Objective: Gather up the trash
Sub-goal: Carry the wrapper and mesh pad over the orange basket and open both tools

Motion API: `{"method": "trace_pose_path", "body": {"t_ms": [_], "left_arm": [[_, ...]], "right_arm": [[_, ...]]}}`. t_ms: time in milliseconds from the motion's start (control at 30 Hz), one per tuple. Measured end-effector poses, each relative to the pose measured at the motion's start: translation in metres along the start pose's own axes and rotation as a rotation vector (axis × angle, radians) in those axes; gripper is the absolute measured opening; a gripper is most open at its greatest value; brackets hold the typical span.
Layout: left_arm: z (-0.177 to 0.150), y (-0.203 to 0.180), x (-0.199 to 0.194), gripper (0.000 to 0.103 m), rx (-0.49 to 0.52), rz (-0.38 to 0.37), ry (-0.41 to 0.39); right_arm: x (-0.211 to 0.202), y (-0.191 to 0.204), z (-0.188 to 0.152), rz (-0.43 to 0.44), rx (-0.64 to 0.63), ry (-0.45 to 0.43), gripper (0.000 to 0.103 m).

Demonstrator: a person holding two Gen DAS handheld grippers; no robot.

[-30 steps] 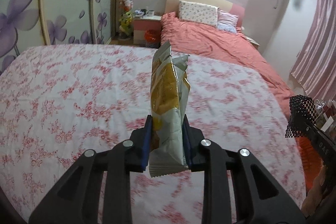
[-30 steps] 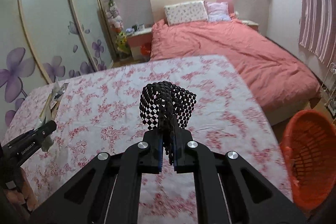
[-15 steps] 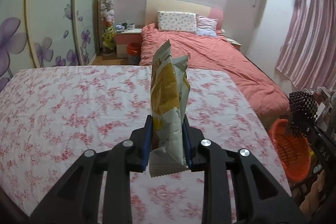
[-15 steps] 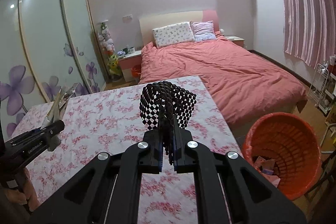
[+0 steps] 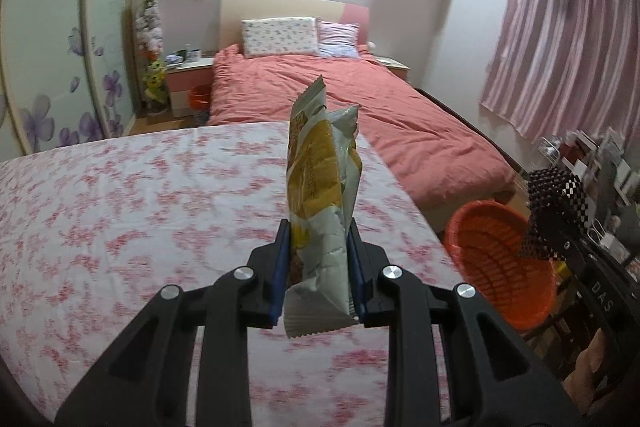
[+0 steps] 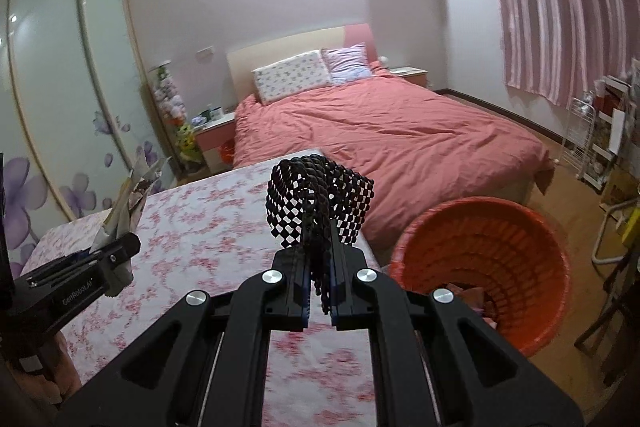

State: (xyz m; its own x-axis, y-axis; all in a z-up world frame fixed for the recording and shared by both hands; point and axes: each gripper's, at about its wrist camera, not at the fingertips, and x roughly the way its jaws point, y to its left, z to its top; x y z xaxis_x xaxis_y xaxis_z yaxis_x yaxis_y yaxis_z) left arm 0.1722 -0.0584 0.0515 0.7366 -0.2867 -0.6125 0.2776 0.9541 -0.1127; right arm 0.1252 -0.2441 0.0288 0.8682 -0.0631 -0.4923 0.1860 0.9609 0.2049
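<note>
My left gripper (image 5: 318,267) is shut on a yellow and white snack wrapper (image 5: 320,195), held upright above the floral-cloth table (image 5: 120,211). My right gripper (image 6: 320,279) is shut on a black mesh net (image 6: 320,195), held above the table's right edge. An orange waste basket (image 6: 484,267) stands on the floor just right of the table; it also shows in the left wrist view (image 5: 500,259). The right gripper with the net shows over the basket in the left wrist view (image 5: 556,227). The left gripper with the wrapper shows at far left in the right wrist view (image 6: 116,247).
A bed with a red cover (image 6: 380,143) lies beyond the table. Sliding wardrobe doors (image 6: 60,107) line the left wall. A wire rack with clutter (image 6: 600,131) stands at the right wall under pink curtains. Some trash lies in the basket's bottom.
Both grippers have swung right and risen, each still holding its item. The orange basket has come closer and fuller into both views.
</note>
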Motion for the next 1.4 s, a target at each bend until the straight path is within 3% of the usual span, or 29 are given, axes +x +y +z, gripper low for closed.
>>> {"method": "trace_pose_path", "body": {"t_ms": [233,633,833,967,1100,1400], "left_arm": [[-0.007,-0.053,0.018,0.027,0.056,-0.08,0.033],[-0.023,-0.152,0.058,0.027,0.13,-0.298,0.106],[-0.029,-0.194,0.093,0.027,0.18,-0.352,0.161],[-0.034,-0.209,0.12,0.035,0.187,-0.351,0.196],[-0.038,-0.209,0.141,0.045,0.174,-0.33,0.233],[-0.044,-0.19,0.148,0.051,0.153,-0.293,0.249]], "right_arm": [[-0.003,-0.04,-0.004,-0.058,0.064,-0.004,0.007],[0.006,-0.101,-0.01,-0.131,0.175,0.002,0.007],[0.015,-0.132,-0.012,-0.137,0.235,0.002,0.007],[0.03,-0.149,-0.012,-0.129,0.261,0.024,0.008],[0.042,-0.162,-0.018,-0.119,0.304,0.054,0.039],[0.036,-0.166,-0.027,-0.145,0.309,0.069,0.05]]}}
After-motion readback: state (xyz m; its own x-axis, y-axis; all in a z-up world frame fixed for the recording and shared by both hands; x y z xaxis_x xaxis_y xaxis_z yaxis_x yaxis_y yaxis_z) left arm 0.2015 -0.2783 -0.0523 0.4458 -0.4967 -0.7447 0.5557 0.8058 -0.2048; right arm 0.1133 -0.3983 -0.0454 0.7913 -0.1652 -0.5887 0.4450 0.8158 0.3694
